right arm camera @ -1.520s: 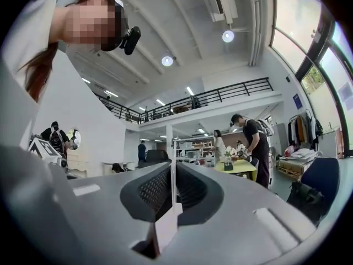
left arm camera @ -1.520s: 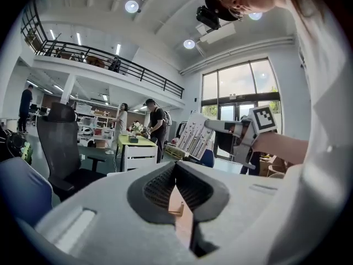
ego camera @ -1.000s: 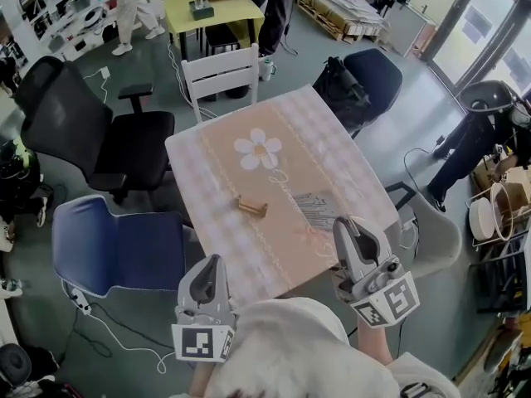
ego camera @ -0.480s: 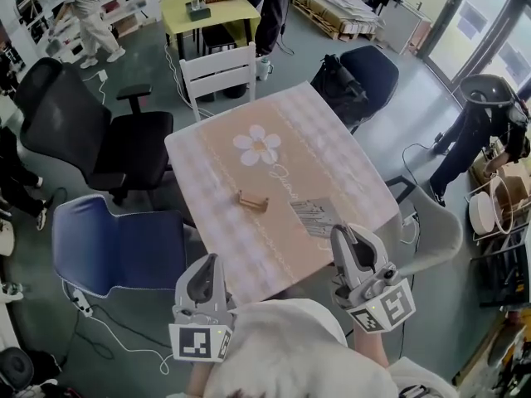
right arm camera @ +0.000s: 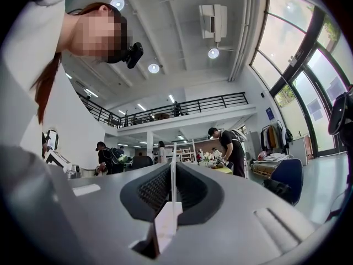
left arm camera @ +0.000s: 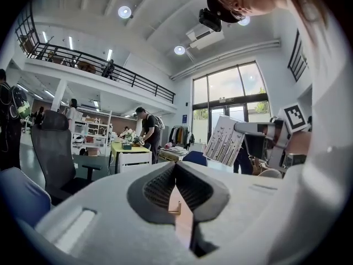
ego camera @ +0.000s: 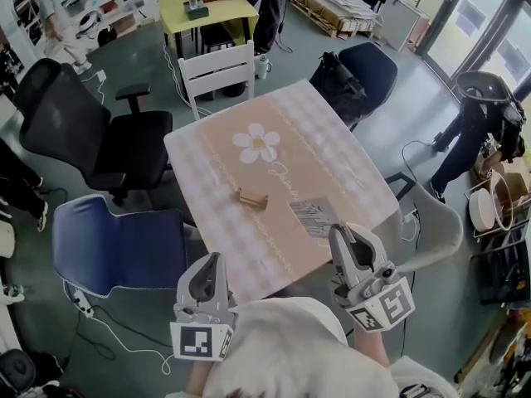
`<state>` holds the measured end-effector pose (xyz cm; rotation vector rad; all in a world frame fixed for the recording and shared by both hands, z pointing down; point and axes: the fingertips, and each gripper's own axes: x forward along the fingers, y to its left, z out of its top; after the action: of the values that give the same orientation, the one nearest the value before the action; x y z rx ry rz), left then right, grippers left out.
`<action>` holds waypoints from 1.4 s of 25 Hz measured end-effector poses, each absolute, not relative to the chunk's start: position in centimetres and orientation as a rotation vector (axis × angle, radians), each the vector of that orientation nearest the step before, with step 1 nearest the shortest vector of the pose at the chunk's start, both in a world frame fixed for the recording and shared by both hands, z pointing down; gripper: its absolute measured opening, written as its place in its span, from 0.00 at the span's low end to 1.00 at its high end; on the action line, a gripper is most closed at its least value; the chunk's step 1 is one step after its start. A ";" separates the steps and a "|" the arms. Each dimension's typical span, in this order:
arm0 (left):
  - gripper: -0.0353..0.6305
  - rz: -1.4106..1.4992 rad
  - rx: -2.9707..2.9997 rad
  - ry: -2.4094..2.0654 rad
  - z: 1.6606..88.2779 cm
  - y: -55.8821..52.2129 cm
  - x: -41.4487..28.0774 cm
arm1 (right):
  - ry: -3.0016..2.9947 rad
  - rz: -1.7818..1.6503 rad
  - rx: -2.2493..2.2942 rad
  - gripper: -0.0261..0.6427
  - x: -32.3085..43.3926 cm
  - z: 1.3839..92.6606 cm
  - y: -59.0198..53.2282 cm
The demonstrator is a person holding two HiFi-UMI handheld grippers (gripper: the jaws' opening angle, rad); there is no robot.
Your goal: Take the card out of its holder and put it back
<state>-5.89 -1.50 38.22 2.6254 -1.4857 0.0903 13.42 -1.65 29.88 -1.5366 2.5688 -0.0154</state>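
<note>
1. While my right tongs [ego camera: 338, 232] clench its near edge, the card [ego camera: 314, 215] sits in the air over the near right part of the table [ego camera: 332, 148], tilted.
2. Wooden holder [ego camera: 251, 199] stands mid-table, left of the card and apart from it, slot empty.
3. Left tongs [ego camera: 214, 259] at the near table edge, jaws together on nothing.
4. White chair [ego camera: 221, 73] at the far side; blue chair [ego camera: 116, 243] left.
</note>
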 end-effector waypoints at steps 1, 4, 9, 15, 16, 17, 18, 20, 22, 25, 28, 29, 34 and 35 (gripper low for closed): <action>0.05 0.094 2.635 -1.474 38.1 -1.4 -5.7 | 2.569 -0.016 -1.535 0.07 13.4 29.8 -1.6; 0.05 0.111 2.661 -1.446 38.1 -1.4 -5.4 | 2.572 -0.013 -1.533 0.07 13.1 29.8 -1.6; 0.05 0.079 2.658 -1.403 38.2 -1.4 -5.4 | 2.578 -0.012 -1.536 0.07 12.8 29.9 -1.7; 0.05 0.084 2.662 -1.418 38.2 -1.4 -6.1 | 2.581 -0.017 -1.529 0.07 12.3 30.1 -1.7; 0.05 0.083 2.662 -1.421 38.3 -1.4 -6.1 | 2.582 -0.018 -1.527 0.07 12.3 30.2 -1.7; 0.05 0.081 2.663 -1.423 38.3 -1.4 -6.1 | 2.583 -0.019 -1.525 0.07 12.3 30.3 -1.7; 0.05 0.080 2.665 -1.426 38.3 -1.4 -6.1 | 2.582 -0.018 -1.523 0.07 12.3 30.3 -1.8; 0.05 0.082 2.664 -1.430 38.2 -1.4 -6.3 | 2.584 -0.017 -1.514 0.07 12.1 30.1 -1.9; 0.05 0.082 2.661 -1.431 38.1 -1.4 -6.4 | 2.587 -0.022 -1.510 0.07 11.9 30.0 -1.9; 0.05 0.073 2.653 -1.436 37.9 -1.5 -6.6 | 2.589 -0.043 -1.507 0.07 11.6 30.0 -2.0; 0.05 0.068 2.652 -1.443 37.9 -1.7 -6.9 | 2.593 -0.032 -1.512 0.07 11.5 30.1 -2.2; 0.05 0.068 2.653 -1.444 37.9 -1.8 -7.0 | 2.594 -0.031 -1.512 0.07 11.4 30.1 -2.3; 0.05 0.078 2.670 -1.432 37.9 -1.8 -6.4 | 2.595 -0.031 -1.515 0.07 11.7 30.1 -2.5; 0.05 0.079 2.674 -1.429 37.9 -1.7 -6.3 | 2.594 -0.030 -1.516 0.07 11.8 30.1 -2.5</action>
<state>-6.31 -1.74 37.89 2.6737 -1.4295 0.0790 11.80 -2.50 30.13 -1.5157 2.5940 -0.0302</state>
